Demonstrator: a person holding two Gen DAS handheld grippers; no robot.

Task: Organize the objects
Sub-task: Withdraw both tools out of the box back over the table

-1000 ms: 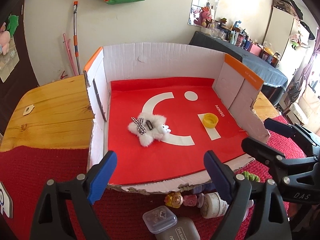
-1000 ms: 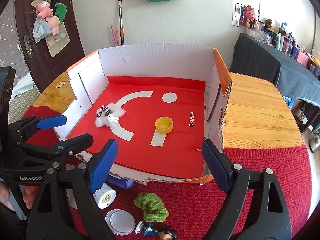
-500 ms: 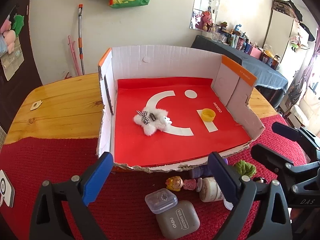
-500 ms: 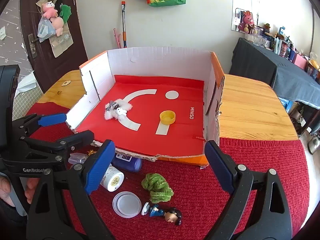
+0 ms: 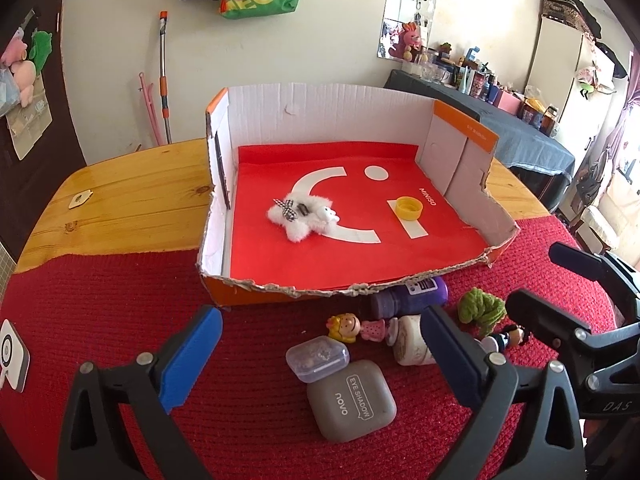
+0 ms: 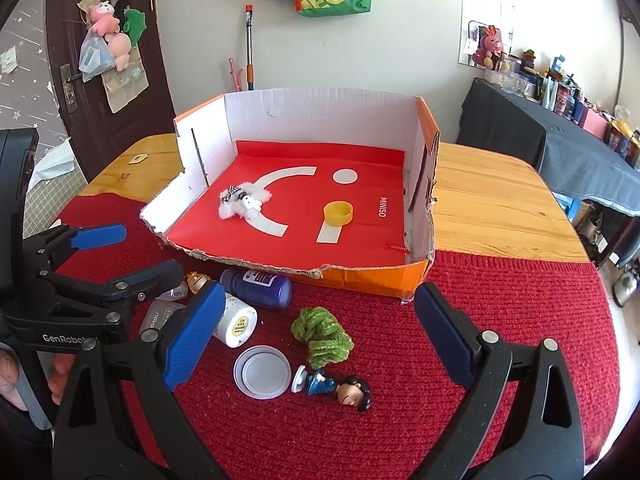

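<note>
A cardboard box (image 5: 320, 108) with a red liner holds a white plush (image 5: 300, 216) and a yellow cap (image 5: 409, 208). In front of it on the red cloth lie a grey eye-shadow case (image 5: 352, 400), a clear little box (image 5: 317, 360), a blonde figurine (image 5: 348, 326), a purple bottle (image 6: 256, 288), a white jar (image 6: 238, 326), green yarn (image 6: 320, 336), a white lid (image 6: 263, 372) and a dark-haired figurine (image 6: 340, 390). My left gripper (image 5: 320, 320) hovers over the case and my right gripper (image 6: 320, 296) over the yarn. Both jaws are opening, with nothing between them.
The red knitted cloth (image 6: 500, 300) covers the near half of a wooden table (image 6: 492, 200). A white card (image 5: 12, 356) lies at the cloth's left edge. A dark-draped side table (image 6: 560, 148) with bottles stands at the right; a door is at the left.
Both grippers have drawn back from the box toward me and their jaws have spread wider. The loose objects on the cloth have come fully into view.
</note>
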